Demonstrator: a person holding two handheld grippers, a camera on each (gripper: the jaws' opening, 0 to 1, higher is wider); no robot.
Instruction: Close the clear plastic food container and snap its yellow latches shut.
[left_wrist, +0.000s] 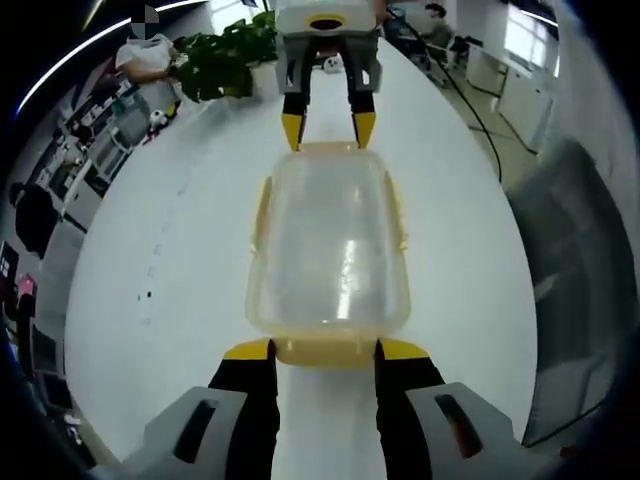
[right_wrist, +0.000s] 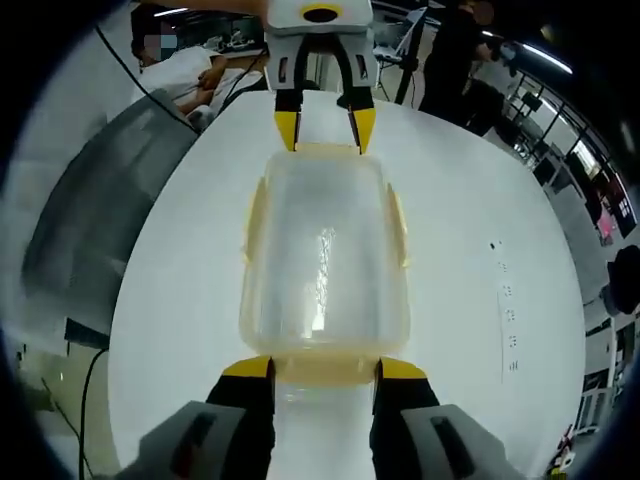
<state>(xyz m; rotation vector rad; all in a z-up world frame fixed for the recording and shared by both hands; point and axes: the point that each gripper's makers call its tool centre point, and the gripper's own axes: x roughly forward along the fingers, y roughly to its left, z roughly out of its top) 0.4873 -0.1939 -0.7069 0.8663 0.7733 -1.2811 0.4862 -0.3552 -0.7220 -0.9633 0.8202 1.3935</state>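
The clear plastic container (left_wrist: 330, 255) (right_wrist: 322, 260) lies lengthwise on the white table (left_wrist: 170, 260) with its lid on. Yellow latches run along its long sides (left_wrist: 262, 212) (right_wrist: 398, 222) and its ends (left_wrist: 325, 350) (right_wrist: 322, 370). My left gripper (left_wrist: 325, 350) is open at one end, its yellow fingertips (left_wrist: 248, 350) on either side of that end latch. At the opposite end my right gripper (right_wrist: 325, 368) stands open in the same way, straddling the other end latch. Each gripper also appears in the other's view, the right gripper (left_wrist: 328, 130) and the left gripper (right_wrist: 324, 130), tips at the container's far rim.
A potted plant (left_wrist: 225, 55) stands at the table's far end in the left gripper view. A grey chair (left_wrist: 575, 260) (right_wrist: 95, 200) sits by the table's edge. A black cable (left_wrist: 470, 100) crosses the table. People are in the background (right_wrist: 450, 55).
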